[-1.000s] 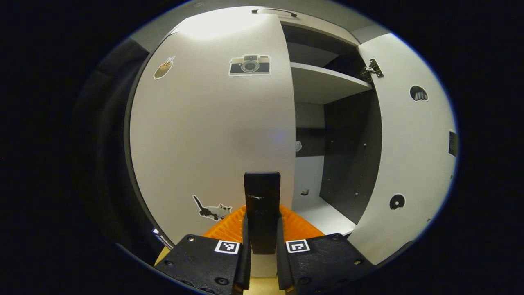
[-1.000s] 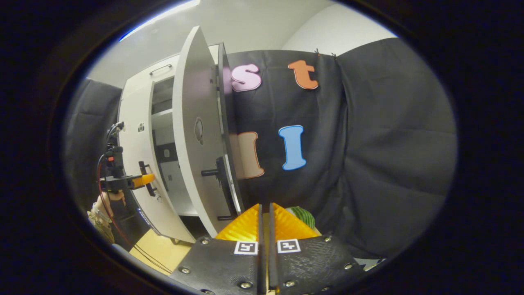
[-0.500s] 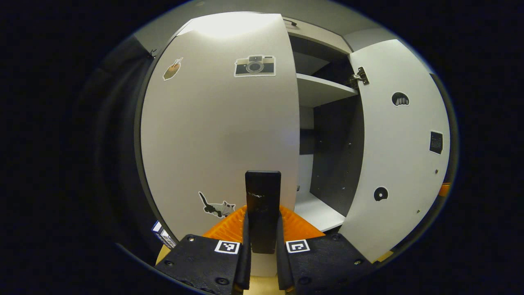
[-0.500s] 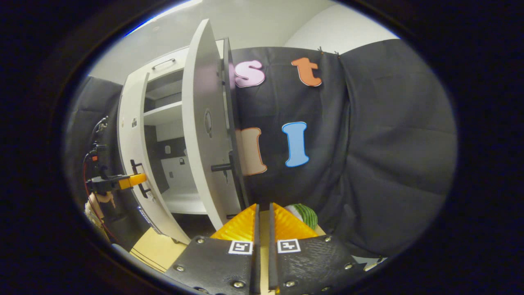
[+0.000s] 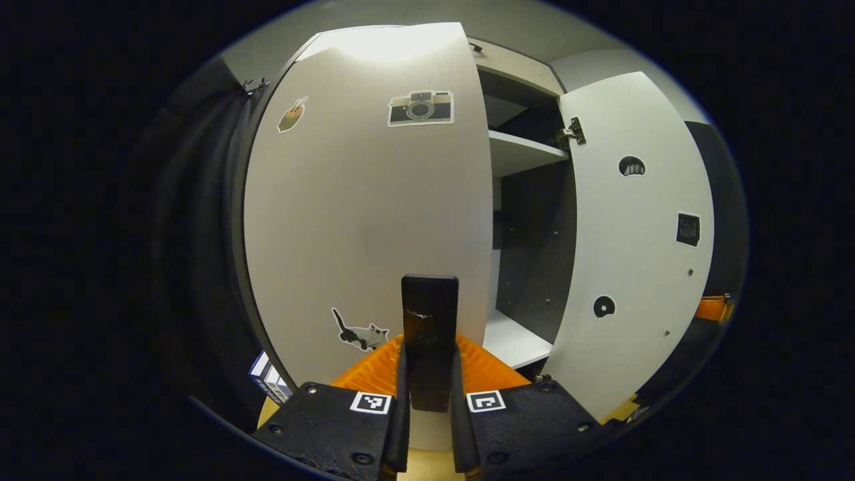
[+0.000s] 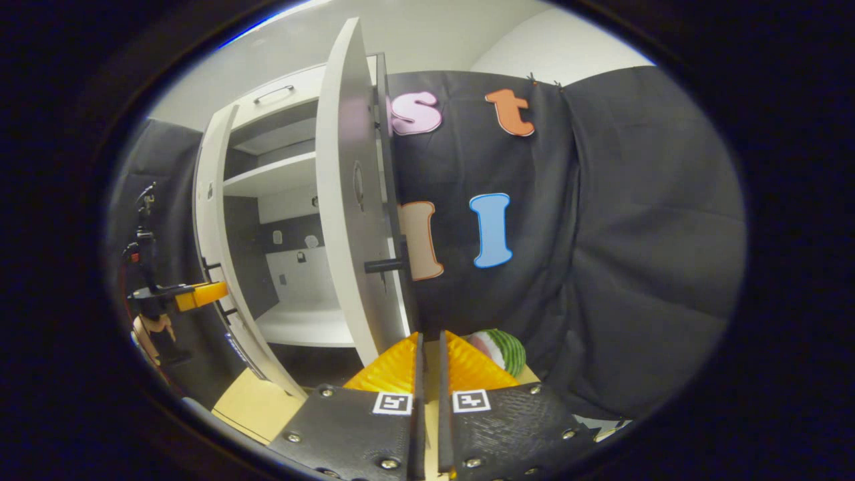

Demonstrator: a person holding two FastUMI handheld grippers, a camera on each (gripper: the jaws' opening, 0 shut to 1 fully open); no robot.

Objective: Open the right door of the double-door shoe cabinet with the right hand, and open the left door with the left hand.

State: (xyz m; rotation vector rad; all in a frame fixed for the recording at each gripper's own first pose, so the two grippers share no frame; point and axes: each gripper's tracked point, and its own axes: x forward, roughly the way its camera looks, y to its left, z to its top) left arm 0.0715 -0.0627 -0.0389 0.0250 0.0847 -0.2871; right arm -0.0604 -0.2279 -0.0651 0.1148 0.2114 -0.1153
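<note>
The white shoe cabinet [image 6: 280,100] has both doors swung out. The left door [image 5: 361,214], with camera and cat stickers, faces me in the left gripper view. My left gripper [image 5: 429,344] is shut on this door's black handle [image 5: 429,307]. The right door [image 5: 634,234] stands wide open beside it, inner face showing. In the right gripper view the right door [image 6: 351,214] is edge-on with its black handle [image 6: 384,265] sticking out. My right gripper [image 6: 431,337] is shut and holds nothing, a little short of that door. The left gripper [image 6: 197,294] shows at the left door [image 6: 214,227].
Inside the cabinet are a white shelf [image 5: 524,150] and a white bottom board [image 5: 511,341], with dark side walls. A green striped, melon-like thing [image 6: 501,347] lies on the floor by the black cloth wall [image 6: 601,234]. The floor is pale wood [image 6: 254,401].
The left door has swung further out with my left gripper on its handle. The cabinet's inside shows wider in the right gripper view. My right gripper stays shut and empty.
</note>
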